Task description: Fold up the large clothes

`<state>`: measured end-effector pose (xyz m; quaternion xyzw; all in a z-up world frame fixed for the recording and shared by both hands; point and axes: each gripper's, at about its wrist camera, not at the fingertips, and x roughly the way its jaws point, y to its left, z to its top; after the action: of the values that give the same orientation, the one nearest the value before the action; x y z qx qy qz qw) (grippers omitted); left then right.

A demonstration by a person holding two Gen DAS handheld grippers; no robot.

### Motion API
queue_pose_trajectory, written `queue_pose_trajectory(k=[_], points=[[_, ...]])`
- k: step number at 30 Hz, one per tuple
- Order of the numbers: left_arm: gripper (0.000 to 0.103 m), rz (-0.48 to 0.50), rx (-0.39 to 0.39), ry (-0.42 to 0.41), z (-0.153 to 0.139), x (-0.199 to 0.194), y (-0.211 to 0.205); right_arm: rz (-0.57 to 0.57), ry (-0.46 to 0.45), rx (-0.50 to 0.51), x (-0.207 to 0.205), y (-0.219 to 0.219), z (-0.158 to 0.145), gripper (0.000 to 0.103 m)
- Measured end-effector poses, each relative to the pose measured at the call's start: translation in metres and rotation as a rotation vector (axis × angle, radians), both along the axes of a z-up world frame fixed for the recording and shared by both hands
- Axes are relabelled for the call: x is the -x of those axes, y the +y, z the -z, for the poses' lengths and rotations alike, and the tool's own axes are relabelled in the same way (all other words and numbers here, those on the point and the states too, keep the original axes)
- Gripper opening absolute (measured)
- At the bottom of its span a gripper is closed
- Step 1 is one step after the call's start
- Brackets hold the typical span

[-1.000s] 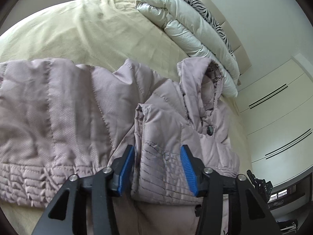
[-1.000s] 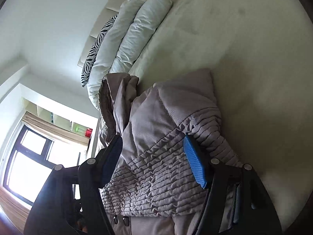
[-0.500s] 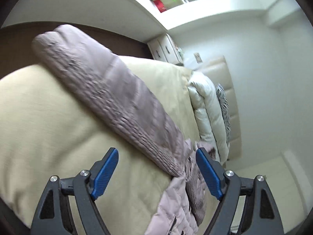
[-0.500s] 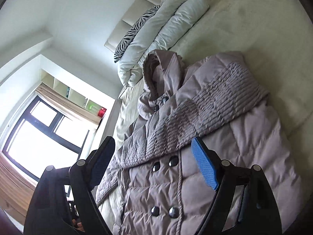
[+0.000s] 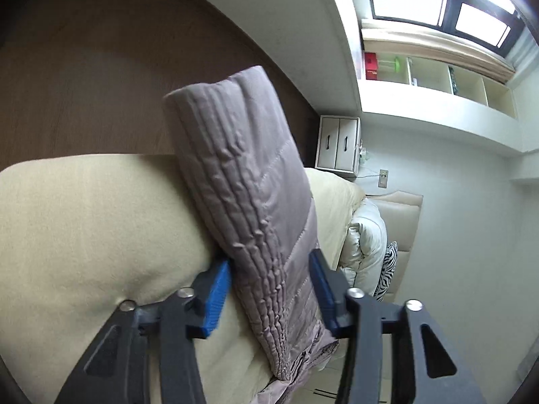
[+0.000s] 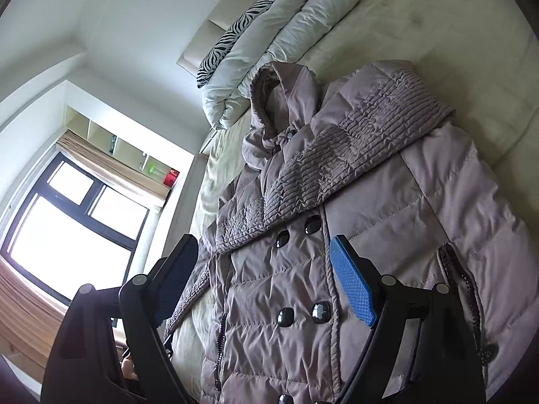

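A mauve quilted hooded jacket (image 6: 387, 222) lies face up on the cream bed (image 6: 438, 27), black buttons showing, with one ribbed-cuff sleeve (image 6: 353, 134) folded across its chest. My right gripper (image 6: 266, 279) is open above the jacket's front and holds nothing. In the left wrist view the other sleeve (image 5: 256, 202) hangs over the bed's edge (image 5: 84, 235). My left gripper (image 5: 269, 289) straddles this sleeve, its blue pads close on either side, with narrow gaps showing.
A folded white duvet (image 6: 286, 33) and a zebra-print pillow (image 6: 229, 43) lie by the headboard. A white nightstand (image 5: 337, 148) stands beside the bed, with a dark wood floor (image 5: 101, 67) below. A window (image 6: 67, 222) and wall shelves (image 5: 438, 77) lie beyond.
My left gripper let go of the cuff on the chest, swung to the bed's side and now straddles the hanging sleeve. My right gripper released the folded sleeve and drew back over the jacket front.
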<state>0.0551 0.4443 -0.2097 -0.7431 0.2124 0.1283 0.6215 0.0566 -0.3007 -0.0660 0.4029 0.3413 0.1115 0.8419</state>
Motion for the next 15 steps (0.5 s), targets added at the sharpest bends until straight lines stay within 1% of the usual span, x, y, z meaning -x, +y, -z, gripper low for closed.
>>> queue_pose_trajectory(k=[1, 2, 3, 7, 9, 11, 13, 15], points=[[0.014, -0.012, 0.031, 0.005, 0.009, 0.000, 0.002, -0.005, 0.002, 0.002, 0.002, 0.001, 0.000, 0.080], [0.011, -0.021, 0.056, -0.004, 0.015, 0.001, 0.003, -0.007, 0.006, 0.002, 0.002, 0.002, 0.002, 0.080], [0.010, -0.019, 0.049, -0.007, 0.012, 0.002, 0.003, -0.010, 0.008, -0.002, 0.004, 0.002, 0.003, 0.080], [0.009, 0.016, -0.109, -0.015, -0.024, 0.000, -0.004, -0.011, 0.007, -0.008, 0.012, 0.000, 0.006, 0.080], [0.008, 0.046, -0.217, -0.031, -0.051, -0.003, -0.012, -0.009, 0.005, -0.018, 0.016, -0.003, 0.007, 0.080], [0.008, 0.111, -0.372, -0.051, -0.087, -0.009, -0.030, -0.003, -0.002, -0.025, 0.021, -0.007, 0.007, 0.080], [0.007, 0.205, -0.528, -0.082, -0.125, -0.025, -0.060, 0.002, -0.012, -0.032, 0.025, -0.012, 0.006, 0.080], [0.007, 0.319, -0.685, -0.115, -0.159, -0.044, -0.104, 0.011, -0.016, -0.039, 0.029, -0.018, 0.007, 0.080]])
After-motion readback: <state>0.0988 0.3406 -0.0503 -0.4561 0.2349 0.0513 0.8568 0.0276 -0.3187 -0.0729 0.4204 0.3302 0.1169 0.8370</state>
